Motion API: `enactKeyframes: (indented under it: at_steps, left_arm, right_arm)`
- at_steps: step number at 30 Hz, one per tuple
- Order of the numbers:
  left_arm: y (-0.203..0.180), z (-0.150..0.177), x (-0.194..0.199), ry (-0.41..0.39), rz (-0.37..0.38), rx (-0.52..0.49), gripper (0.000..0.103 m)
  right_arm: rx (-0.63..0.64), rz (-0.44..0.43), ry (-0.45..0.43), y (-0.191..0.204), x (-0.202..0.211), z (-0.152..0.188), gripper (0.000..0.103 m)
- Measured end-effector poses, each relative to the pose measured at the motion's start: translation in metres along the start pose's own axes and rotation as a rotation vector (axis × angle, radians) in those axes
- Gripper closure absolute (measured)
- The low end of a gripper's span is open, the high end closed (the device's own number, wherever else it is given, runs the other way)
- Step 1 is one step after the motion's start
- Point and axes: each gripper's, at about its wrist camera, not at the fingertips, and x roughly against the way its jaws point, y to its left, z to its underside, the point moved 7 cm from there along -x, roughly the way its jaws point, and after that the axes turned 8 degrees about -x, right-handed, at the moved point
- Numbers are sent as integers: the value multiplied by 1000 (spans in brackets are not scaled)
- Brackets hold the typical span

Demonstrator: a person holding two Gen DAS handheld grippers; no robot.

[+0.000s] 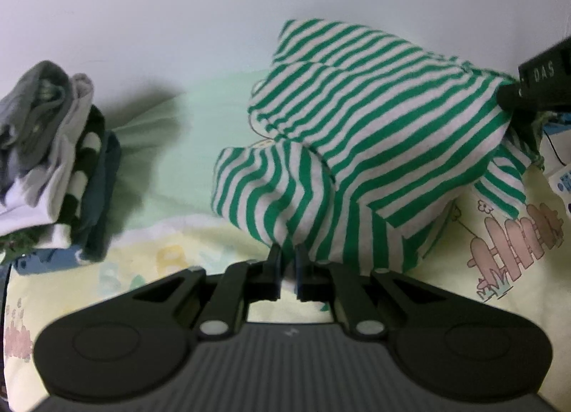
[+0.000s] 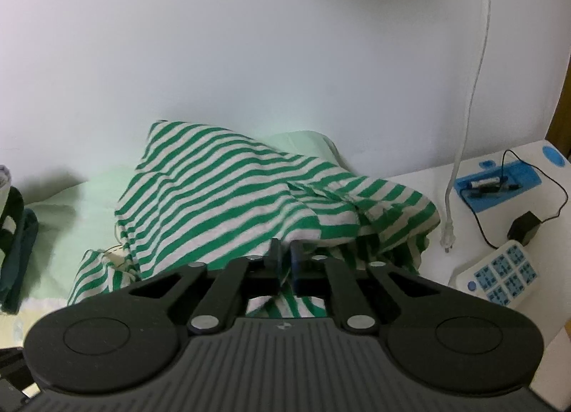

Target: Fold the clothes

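Note:
A green-and-white striped garment (image 1: 360, 126) hangs bunched above the bed, held at two points. My left gripper (image 1: 288, 251) is shut on its lower edge. My right gripper (image 2: 285, 246) is shut on another part of the striped garment (image 2: 221, 191); it also shows in the left wrist view (image 1: 535, 87) at the far right, pinching the cloth's upper corner. The cloth drapes between the two grippers, with one sleeve drooping toward the sheet.
A pile of folded clothes (image 1: 53, 158) sits at the left on the bed sheet (image 1: 171, 169). A white side table (image 2: 474, 233) at the right holds a blue tray (image 2: 499, 187), a power strip (image 2: 499, 274), a black adapter (image 2: 524, 228) and a hanging white cable (image 2: 464, 148). A white wall is behind.

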Motion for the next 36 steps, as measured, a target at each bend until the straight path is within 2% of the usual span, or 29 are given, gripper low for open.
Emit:
enactKeyframes:
  at_steps: [2,8,15,16,17,18,20,21,23,26,29,32,33,34,35,36]
  left_arm:
    - [5,-1,7,-8,-1,9,100]
    - [16,1,18,-20,-12,17,100]
    - [26,4,37,-55,-18,41,100]
    - [28,5,42,-63,-19,42,100]
    - [29,7,46,-71,-20,43,100]
    - [31,8,51,-80,-21,44,100]
    - [35,11,60,-93,-25,46,100]
    - [38,14,62,-89,-39,48,103]
    - [45,19,65,-85,-69,51,103]
    - [51,29,66,-72,-35,57,103]
    - [39,41,61,-61,-7,-4,101]
    - [16,50,56,-81,20,-105,83]
    - [7,51,54,-93,26,-139,69]
    - [0,50,50,-104,19,-165,60]
    - [-7,49,47,-116,11,-190,43]
    - [-13,48,43,-125,4,-211,37]
  right_arm:
    - [6,-7,-8,3,4,-1,103]
    - [26,-26,-29,12,16,-2,103]
    - [14,-19,4,-2,16,13,101]
    - [15,-22,19,-5,16,18,98]
    - [8,-23,27,-9,16,22,84]
    - [-3,-22,31,-14,16,25,66]
    - [-27,-21,40,-22,16,31,48]
    - [-39,-21,44,-27,15,34,44]
    - [-63,-20,52,-35,15,39,41]
    - [-71,-1,56,-41,10,40,38]
    - [-75,25,57,-45,3,38,38]
    - [-83,50,53,-48,-3,36,38]
    - [-84,50,55,-48,-5,36,38]
    - [-78,41,60,-47,-8,35,38]
    - [-65,34,66,-45,-11,34,38]
    - [-48,27,71,-42,-15,34,38]
